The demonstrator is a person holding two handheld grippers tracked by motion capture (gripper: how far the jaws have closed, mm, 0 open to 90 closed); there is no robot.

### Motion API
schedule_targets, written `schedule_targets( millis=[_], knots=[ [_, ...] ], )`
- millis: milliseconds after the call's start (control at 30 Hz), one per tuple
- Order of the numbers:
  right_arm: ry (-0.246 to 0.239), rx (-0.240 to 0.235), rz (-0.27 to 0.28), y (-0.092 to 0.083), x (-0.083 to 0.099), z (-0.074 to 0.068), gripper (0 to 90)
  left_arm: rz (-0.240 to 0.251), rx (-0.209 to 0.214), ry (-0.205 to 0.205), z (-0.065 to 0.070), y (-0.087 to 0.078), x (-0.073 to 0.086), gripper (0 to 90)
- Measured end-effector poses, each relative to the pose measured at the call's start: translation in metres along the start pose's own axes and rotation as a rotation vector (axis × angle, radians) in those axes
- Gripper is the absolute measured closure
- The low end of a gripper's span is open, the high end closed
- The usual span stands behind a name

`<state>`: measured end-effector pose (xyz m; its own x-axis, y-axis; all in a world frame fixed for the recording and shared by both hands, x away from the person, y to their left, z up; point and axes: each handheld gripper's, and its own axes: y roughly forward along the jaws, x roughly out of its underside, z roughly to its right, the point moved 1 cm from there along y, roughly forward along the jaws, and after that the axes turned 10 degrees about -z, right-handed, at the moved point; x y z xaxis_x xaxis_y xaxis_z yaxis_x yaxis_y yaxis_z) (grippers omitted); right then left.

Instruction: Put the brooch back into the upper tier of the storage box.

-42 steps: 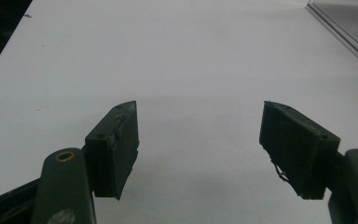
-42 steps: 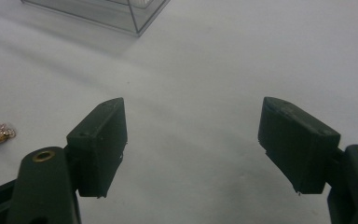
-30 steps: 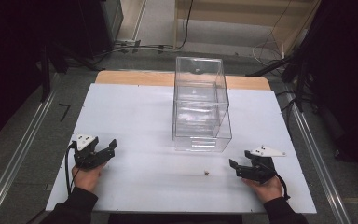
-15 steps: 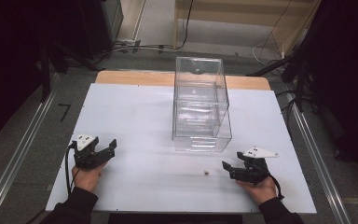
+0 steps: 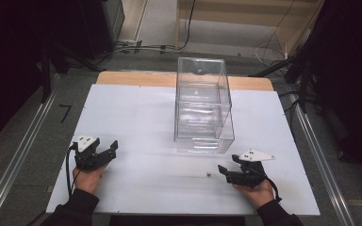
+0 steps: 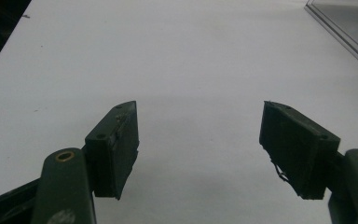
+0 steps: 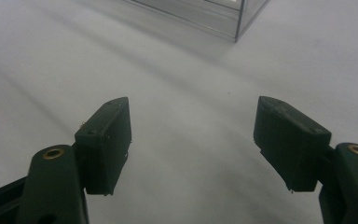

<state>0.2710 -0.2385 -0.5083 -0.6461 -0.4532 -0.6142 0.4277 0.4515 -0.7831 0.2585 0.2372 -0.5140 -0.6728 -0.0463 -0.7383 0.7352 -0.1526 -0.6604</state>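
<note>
The small brown speck (image 5: 208, 174) lies on the white tabletop (image 5: 136, 113) near its front edge, just left of our right tool (image 5: 226, 172), whose jaws stand released and empty. We judge it the likely pick: come in low, straddle it, close gently. Our left tool (image 5: 107, 149) rests released near the front-left corner; the clear box (image 5: 202, 106) stands mid-tabletop
</note>
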Motion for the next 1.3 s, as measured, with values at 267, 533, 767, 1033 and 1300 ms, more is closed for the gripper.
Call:
schedule_targets(
  millis=[267, 533, 767, 1033, 1300],
  knots=[
    [-0.012, -0.013, -0.004, 0.002, -0.001, -0.007, 26.7, 0.001, 0.000, 0.001, 0.000, -0.001, 0.000, 29.3],
    [-0.029, -0.033, -0.006, 0.004, -0.002, -0.014, 28.3, 0.000, 0.000, 0.002, 0.000, -0.001, 0.000, 29.3],
    [-0.044, -0.043, -0.009, 0.007, -0.003, -0.020, 29.4, 0.000, 0.001, 0.002, 0.000, 0.000, 0.000, 29.3],
    [-0.062, -0.056, -0.010, 0.009, -0.003, -0.025, 34.2, 0.000, 0.002, 0.002, 0.000, 0.000, 0.000, 29.3],
    [-0.098, -0.082, -0.013, 0.012, -0.002, -0.030, 39.8, -0.002, 0.001, 0.003, 0.000, -0.001, 0.000, 29.3]
  ],
)
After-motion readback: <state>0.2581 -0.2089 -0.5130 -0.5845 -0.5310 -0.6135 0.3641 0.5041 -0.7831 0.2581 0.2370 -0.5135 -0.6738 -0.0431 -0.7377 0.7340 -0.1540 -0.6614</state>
